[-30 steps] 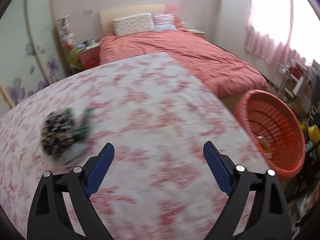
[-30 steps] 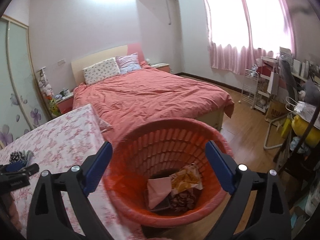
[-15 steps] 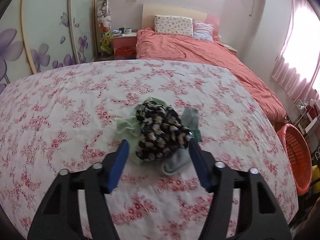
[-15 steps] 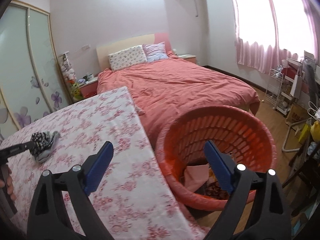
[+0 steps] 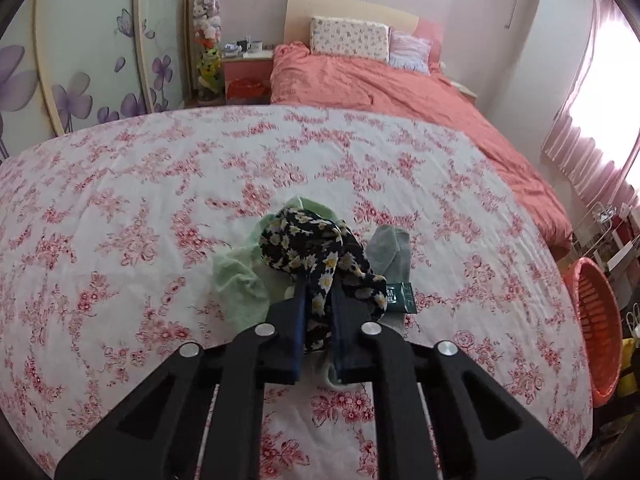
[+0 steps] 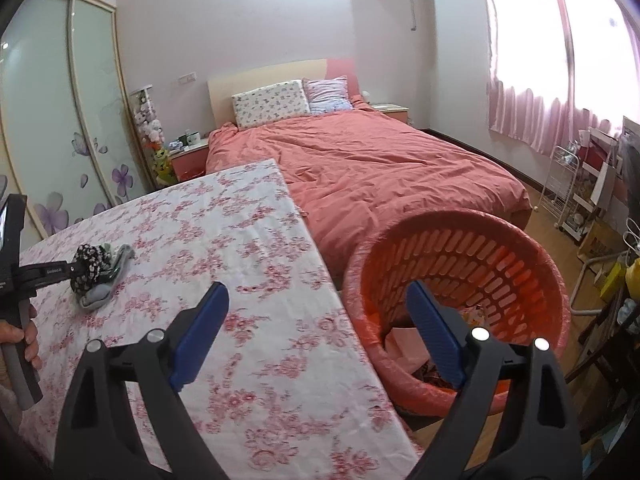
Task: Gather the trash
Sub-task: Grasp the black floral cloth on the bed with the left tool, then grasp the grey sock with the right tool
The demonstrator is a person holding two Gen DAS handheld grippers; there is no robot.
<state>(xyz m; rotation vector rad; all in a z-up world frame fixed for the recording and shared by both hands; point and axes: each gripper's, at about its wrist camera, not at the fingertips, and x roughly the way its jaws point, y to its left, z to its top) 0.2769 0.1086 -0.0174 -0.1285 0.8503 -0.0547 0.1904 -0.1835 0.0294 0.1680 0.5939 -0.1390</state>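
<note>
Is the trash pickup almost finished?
Partly. Some scraps already lie in the orange basket. The left gripper is closing on the black flowery cloth. The green cloth and grey sock remain on the table.

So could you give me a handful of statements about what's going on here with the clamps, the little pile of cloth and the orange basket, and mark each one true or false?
1. The left gripper is closing its jaws on the black floral cloth. True.
2. The right gripper grips a grey sock. False: its jaws stand wide apart with nothing between them.
3. The orange basket sits on top of the floral tablecloth. False: it stands beside the table's edge, lower down.
4. The basket already holds some items. True.
5. A light green cloth lies in the same pile as the floral cloth. True.
6. The big bed has a blue cover. False: it is salmon pink.
</note>
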